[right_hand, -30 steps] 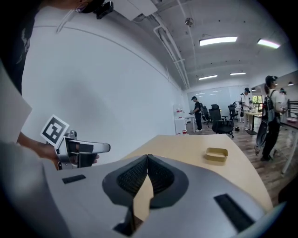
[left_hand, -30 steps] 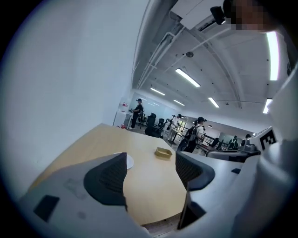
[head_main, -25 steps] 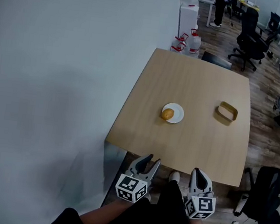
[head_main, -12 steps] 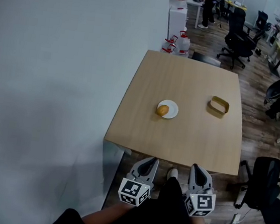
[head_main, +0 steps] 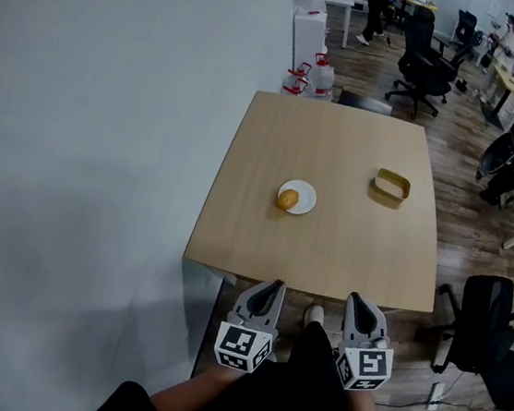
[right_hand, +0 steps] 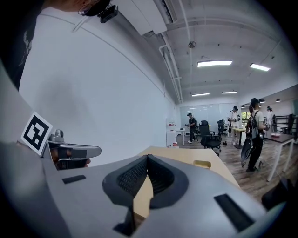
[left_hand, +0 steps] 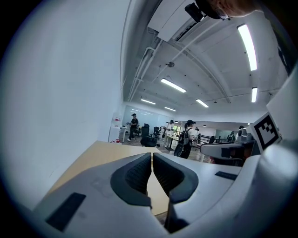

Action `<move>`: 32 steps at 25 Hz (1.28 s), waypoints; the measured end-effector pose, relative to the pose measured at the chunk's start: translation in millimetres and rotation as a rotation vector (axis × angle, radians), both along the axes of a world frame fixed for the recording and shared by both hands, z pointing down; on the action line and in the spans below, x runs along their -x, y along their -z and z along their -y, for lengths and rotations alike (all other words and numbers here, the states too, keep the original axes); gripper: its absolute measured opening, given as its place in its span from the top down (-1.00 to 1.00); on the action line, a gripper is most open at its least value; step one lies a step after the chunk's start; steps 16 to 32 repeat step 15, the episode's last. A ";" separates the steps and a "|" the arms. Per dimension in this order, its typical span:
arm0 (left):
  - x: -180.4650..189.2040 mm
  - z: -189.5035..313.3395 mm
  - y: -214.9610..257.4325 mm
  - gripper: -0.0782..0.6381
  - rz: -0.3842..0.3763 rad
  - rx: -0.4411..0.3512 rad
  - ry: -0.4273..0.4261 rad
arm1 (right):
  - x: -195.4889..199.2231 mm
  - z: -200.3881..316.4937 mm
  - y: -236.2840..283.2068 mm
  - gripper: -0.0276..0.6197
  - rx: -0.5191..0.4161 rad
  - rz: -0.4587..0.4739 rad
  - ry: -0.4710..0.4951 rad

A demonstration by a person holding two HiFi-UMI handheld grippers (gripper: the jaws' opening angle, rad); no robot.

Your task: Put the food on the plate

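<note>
Jaws together; bun point(head_main: 286, 199) on plate point(head_main: 305, 197), tray point(head_main: 378, 179) apart.

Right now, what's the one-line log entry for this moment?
left gripper: shut, empty | right gripper: shut, empty | both: just short of table | food: on plate, left side | task: appears done

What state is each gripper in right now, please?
Left gripper: closed, holding nothing.
Right gripper: closed, holding nothing.
</note>
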State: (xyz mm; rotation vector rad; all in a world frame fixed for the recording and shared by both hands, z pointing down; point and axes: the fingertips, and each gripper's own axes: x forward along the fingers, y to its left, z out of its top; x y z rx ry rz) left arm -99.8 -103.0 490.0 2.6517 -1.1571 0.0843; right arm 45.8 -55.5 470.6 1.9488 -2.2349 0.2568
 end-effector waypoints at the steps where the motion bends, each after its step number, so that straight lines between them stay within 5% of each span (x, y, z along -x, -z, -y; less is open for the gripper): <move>1: -0.3 1.2 -1.3 0.71 0.001 0.002 0.004 | -0.9 0.5 -0.3 0.73 0.000 -0.003 0.001; 32: -20.6 41.5 -0.5 0.71 -0.005 0.020 0.018 | -20.7 41.8 -5.3 0.73 0.028 -0.006 0.015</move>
